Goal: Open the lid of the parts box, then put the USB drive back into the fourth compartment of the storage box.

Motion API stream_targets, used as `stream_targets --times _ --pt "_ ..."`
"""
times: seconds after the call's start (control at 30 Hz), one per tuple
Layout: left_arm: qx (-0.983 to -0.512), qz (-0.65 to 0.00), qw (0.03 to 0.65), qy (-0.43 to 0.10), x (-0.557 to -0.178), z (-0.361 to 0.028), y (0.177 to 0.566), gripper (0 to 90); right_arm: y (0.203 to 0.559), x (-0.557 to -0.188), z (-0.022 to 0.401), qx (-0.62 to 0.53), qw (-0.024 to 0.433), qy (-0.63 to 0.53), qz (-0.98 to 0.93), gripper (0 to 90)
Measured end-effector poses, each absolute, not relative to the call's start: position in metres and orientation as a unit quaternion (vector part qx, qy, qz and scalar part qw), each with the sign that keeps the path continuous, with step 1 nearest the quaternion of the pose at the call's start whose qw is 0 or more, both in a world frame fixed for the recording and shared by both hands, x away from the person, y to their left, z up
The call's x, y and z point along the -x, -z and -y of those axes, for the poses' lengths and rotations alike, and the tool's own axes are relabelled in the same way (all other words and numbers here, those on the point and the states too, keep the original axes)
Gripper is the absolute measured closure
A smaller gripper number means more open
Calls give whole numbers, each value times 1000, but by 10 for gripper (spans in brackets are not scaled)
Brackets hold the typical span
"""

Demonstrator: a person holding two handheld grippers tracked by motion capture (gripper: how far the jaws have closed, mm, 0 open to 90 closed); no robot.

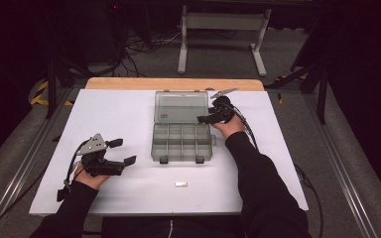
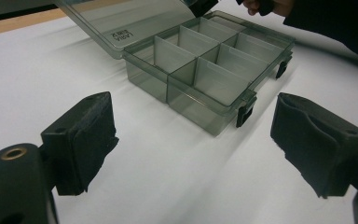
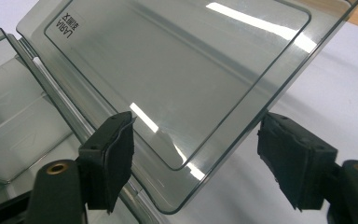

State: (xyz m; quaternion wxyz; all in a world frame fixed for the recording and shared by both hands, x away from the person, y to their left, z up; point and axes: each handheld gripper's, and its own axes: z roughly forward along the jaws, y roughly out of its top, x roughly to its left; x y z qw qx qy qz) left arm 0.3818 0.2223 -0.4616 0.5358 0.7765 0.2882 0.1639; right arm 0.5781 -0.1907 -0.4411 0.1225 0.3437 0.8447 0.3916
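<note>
A smoky clear plastic organizer box (image 1: 182,141) with several empty compartments stands mid-table, its lid (image 1: 181,105) swung up and back. My right gripper (image 1: 206,118) is at the lid's right edge. In the right gripper view its jaws (image 3: 196,158) stand apart on either side of the lid's (image 3: 177,70) near corner, and the right pad is clear of the plastic. To the box's left my left gripper (image 1: 122,151) rests low over the table, open and empty. Its view looks between its jaws (image 2: 191,149) at the box (image 2: 205,65) and its black latches.
A small white piece (image 1: 180,184) lies on the white sheet (image 1: 129,114) in front of the box. A wooden table edge (image 1: 173,83) runs along the back. Beyond it are dark floor, cables and a metal stand (image 1: 223,22).
</note>
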Motion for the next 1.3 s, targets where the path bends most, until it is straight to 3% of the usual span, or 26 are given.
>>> stream_targets --times 0.6,1.3 --pt "-769 -291 544 -166 -382 -225 460 138 423 -562 202 -337 138 -398 -842 185" --pt "-762 -288 553 -173 -375 -232 458 109 380 -464 203 -243 161 -462 -838 148"
